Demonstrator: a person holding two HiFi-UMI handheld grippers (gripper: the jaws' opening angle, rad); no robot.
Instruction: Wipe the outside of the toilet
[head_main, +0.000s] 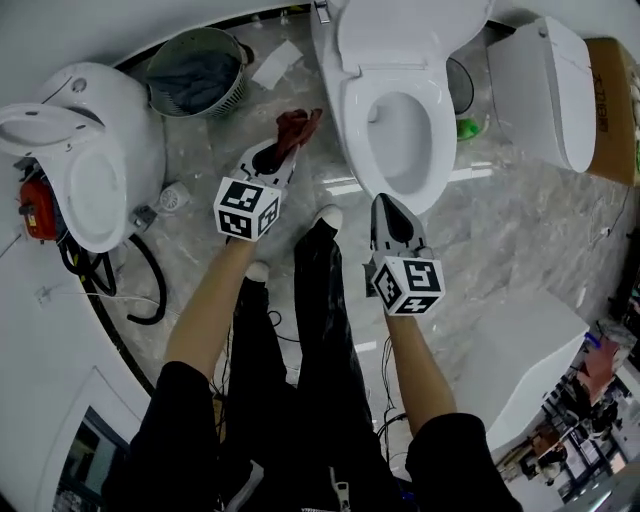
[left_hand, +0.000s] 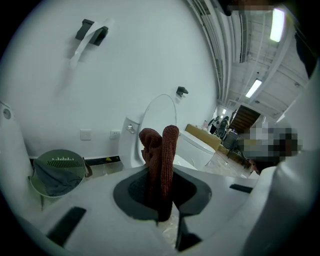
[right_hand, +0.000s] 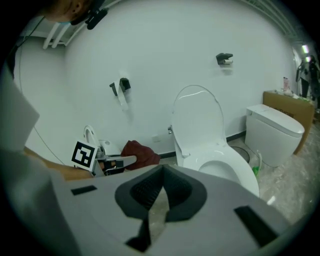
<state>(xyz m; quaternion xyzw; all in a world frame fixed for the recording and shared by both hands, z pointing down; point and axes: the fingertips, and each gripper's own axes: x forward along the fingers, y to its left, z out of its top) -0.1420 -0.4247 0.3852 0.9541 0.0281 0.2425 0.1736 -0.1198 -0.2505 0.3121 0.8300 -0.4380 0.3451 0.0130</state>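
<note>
cloth (head_main: 298, 128) is pinched in the left hand-held gripper (head_main: 284, 150) near the toilet (head_main: 400, 60); the right hand-held gripper (head_main: 385, 202) is closed, empty.

A: Floor?
B: Grey marble-look floor (head_main: 520, 230), glossy. Green mesh basket (head_main: 197, 72) stands on it against the white wall (left_hand: 140, 60).
A: Around the basket?
B: Left of it, a white toilet with lid up (head_main: 120, 110), black cables (head_main: 150, 290) beside. Far right of it, a closed white toilet (head_main: 545, 90), then a cardboard box (head_main: 612, 110).
A: Wall, light?
B: Wall sockets (left_hand: 86, 134) just above the basket. Ceiling strip lights (left_hand: 276, 24) high to its right.
</note>
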